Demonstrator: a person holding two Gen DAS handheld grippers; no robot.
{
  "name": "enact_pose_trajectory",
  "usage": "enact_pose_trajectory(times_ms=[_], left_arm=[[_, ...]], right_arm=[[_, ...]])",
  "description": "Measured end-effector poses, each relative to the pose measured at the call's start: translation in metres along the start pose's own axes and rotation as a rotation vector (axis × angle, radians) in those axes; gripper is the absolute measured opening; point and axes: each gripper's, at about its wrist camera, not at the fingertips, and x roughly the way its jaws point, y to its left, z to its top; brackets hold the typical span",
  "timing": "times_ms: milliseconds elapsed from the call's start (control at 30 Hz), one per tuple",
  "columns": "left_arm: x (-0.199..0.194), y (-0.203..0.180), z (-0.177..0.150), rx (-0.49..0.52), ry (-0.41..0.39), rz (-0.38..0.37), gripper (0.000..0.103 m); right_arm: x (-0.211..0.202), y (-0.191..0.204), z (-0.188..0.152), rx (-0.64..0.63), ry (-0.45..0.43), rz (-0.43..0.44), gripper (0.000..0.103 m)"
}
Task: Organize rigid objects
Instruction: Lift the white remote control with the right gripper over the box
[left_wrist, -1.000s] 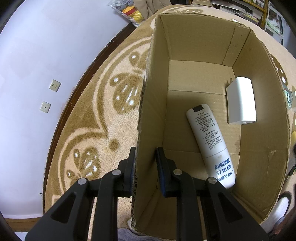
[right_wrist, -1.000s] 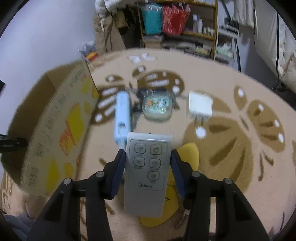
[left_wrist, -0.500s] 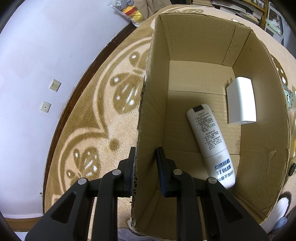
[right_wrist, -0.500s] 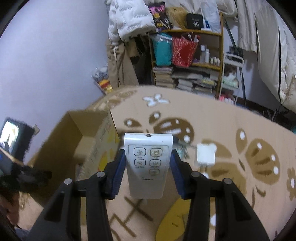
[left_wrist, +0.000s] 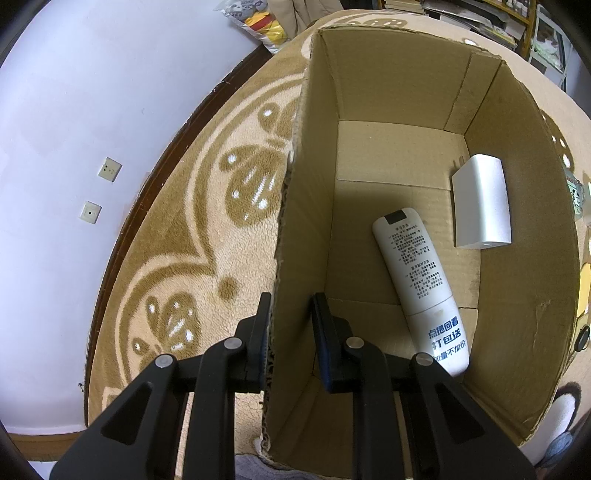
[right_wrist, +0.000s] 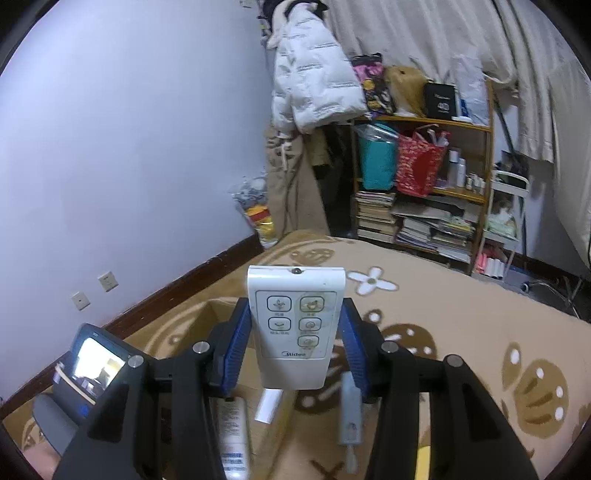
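Patterned tan carpet (left_wrist: 192, 236), cluttered shelf (right_wrist: 424, 192); left gripper (left_wrist: 290, 314) still pinches cardboard box (left_wrist: 517, 295) wall; right gripper (right_wrist: 295, 332), clamping white remote (right_wrist: 295, 325), now raised higher.

Beneath the white Midea remote (right_wrist: 297, 326), the right gripper's frame hides most of the cardboard box (right_wrist: 221, 314); a blurred white bottle (right_wrist: 232, 435) runs off the bottom edge.
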Motion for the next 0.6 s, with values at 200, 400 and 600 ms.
enact_pose_trajectory(times_ms=[200, 400, 600], left_arm=[[0.0, 0.001, 0.0, -0.006, 0.002, -0.006, 0.02], [0.001, 0.004, 0.0, -0.01, 0.003, -0.013, 0.02], [0.001, 0.006, 0.0, -0.013, 0.004, -0.017, 0.02]], right_arm=[[0.005, 0.017, -0.006, -0.002, 0.009, 0.054, 0.051], [0.019, 0.016, -0.025, 0.041, 0.059, 0.099, 0.051], [0.035, 0.011, -0.038, 0.078, 0.102, 0.116, 0.051]])
